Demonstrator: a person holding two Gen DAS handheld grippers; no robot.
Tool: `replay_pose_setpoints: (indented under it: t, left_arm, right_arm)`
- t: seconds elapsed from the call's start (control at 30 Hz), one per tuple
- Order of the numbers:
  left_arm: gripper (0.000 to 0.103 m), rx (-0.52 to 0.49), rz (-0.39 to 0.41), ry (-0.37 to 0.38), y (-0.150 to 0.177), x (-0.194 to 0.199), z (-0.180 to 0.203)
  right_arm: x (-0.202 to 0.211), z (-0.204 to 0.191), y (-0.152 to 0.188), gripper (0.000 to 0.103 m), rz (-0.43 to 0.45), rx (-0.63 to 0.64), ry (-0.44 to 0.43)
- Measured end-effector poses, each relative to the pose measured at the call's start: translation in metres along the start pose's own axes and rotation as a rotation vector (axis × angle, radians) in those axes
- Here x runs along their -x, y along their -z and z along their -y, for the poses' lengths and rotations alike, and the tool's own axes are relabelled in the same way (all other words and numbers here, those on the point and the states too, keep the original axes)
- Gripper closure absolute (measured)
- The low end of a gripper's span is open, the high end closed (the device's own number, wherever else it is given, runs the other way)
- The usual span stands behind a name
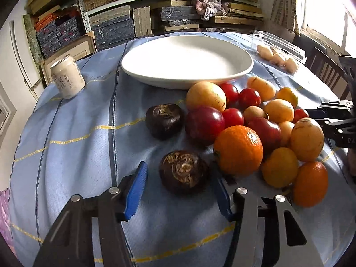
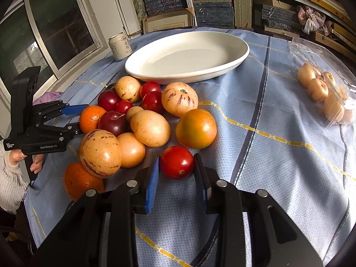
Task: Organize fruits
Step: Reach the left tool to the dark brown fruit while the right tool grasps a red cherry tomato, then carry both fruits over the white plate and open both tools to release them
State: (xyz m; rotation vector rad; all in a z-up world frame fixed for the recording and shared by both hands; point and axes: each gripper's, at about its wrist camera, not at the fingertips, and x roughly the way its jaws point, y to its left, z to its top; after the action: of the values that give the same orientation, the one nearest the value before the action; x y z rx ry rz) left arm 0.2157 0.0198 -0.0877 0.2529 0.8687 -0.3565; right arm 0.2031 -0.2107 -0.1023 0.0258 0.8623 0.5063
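the right gripper [image 2: 176, 171] pinches a small red tomato [image 2: 176, 162] between its blue pads [image 2: 153, 187], the fruit sitting low against the blue cloth [image 2: 267, 155] at the near edge of the pile; from here i judge the grip sound, pads on opposite flanks, so the thing to do well is lift straight up before swinging, since a yellow-green tomato [image 2: 196, 128] lies just beyond it and a pale round fruit [image 2: 131, 149] just to its left. the left gripper [image 1: 178, 178] stands part spread around a dark brown ridged fruit [image 1: 184, 171]: the far pad looks close to or touching its side next to a big orange [image 1: 238, 150], the near pad [image 1: 135, 191] is plainly apart, so it is not clamped yet. closing well means centring the fruit between the pads and keeping the far finger from nudging the orange, which leans into the heap and could set the plums [image 1: 204, 124] and small tomatoes rolling. a second dark fruit [image 1: 164, 120] lies a little farther on, apart from the first. past the pile sits the white oval plate [image 1: 138, 66], bare, the likely place for the fruit; both carries should clear its rim and set down gently, as round fruit will roll on the shallow dish. a drink can [image 1: 67, 76] stands left of the plate, and a clear box of pale fruit [image 2: 322, 93] lies off to the right.
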Motion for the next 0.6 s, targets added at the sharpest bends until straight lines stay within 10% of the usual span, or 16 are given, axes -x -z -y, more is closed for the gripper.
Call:
replay_pose_setpoints:
  t: [0.6]
  left_arm:
    - [0.059,0.113,0.134,0.009,-0.029,0.051,-0.016]
  right_arm:
    - [0.028,0.006,-0.028,0.074,0.103,-0.044,-0.026]
